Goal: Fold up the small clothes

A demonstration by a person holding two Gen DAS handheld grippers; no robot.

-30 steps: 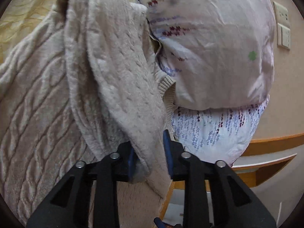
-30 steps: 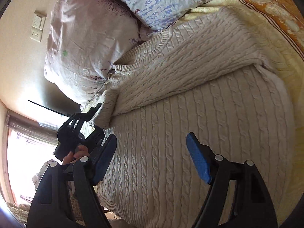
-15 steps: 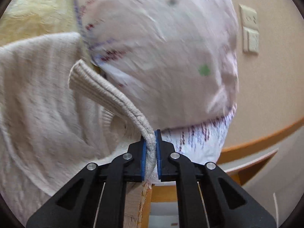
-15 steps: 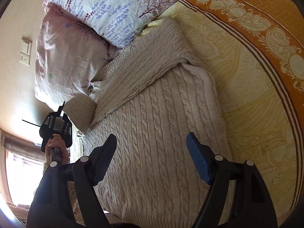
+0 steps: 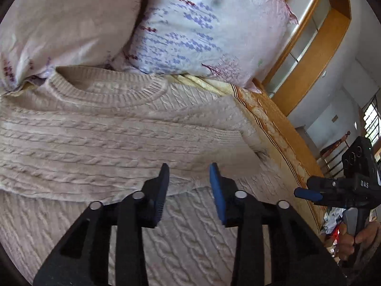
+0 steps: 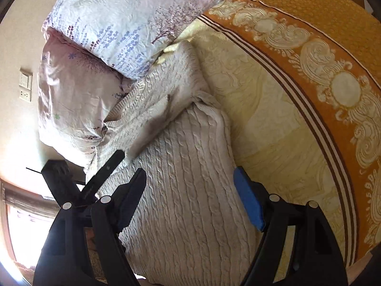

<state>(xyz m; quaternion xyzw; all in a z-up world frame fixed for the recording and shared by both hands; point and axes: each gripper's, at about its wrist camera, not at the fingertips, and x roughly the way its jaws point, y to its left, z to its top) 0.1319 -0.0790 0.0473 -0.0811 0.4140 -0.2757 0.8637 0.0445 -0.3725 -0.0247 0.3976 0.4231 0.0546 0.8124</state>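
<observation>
With the sweater lying flat on the bed below the pillows, its sleeve folded across the chest, the left gripper, whose jaws have just been opening and are empty, should be drawn back gently, while the right gripper, wide and empty, is brought to the next edge.

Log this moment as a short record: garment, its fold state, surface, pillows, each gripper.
garment: beige cable-knit sweater, collar toward the pillows
fold state: one sleeve laid across the body
surface: bed with yellow and orange patterned bedspread
pillows: floral pillow overlapping a pink pillow, both at the sweater's collar end
left gripper: jaws have just been opening, nothing between them, above the folded sleeve
right gripper: open, empty, over the sweater's body
</observation>
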